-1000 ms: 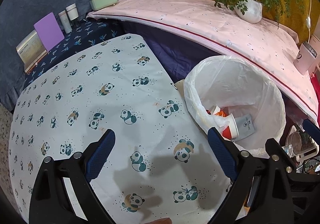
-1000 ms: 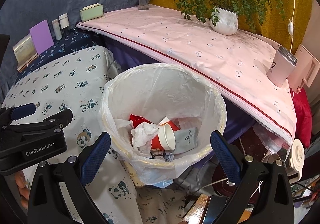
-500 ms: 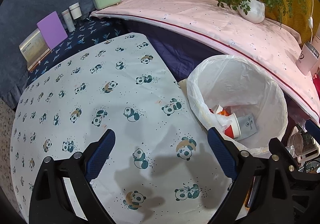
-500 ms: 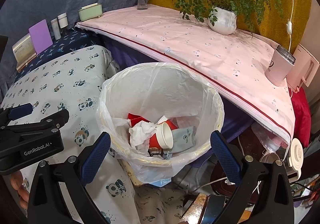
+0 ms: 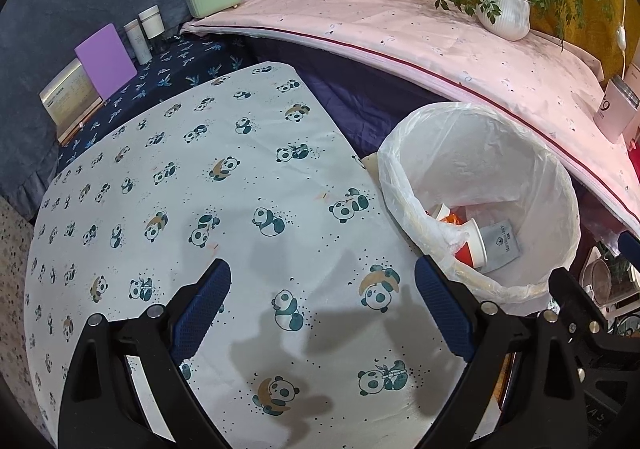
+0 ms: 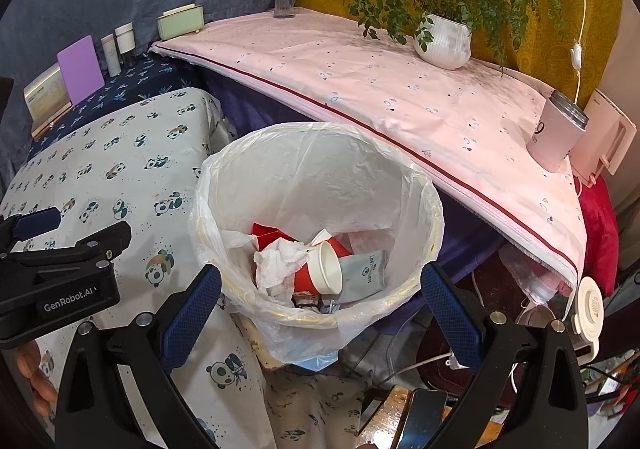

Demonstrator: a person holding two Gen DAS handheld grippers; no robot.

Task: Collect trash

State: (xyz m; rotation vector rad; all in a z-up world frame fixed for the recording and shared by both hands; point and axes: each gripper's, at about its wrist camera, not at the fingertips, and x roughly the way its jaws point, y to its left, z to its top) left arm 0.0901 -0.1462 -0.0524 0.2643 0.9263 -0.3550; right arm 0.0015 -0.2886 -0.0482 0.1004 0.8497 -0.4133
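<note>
Both tongs, left gripper [image 5: 322, 303] and right gripper [image 6: 320, 307], gape wide and empty (nothing loose shows on the panda cloth [image 5: 200, 177]), probably because the trash sits in the lined bin [image 6: 434, 217].

Left tool [image 5: 322, 303]: jaws spread wide, nothing between blue pads [image 5: 202, 307], pointing forward and down. Right tool [image 6: 320, 305]: jaws also spread wide, empty, blue pads [image 6: 450, 315] both visible. Left tool body seen side-on at left edge of right wrist view, level with right tool, close beside it, not touching. Bare fingers [image 6: 34, 373] visible under left tool, gripping its handle.
</note>
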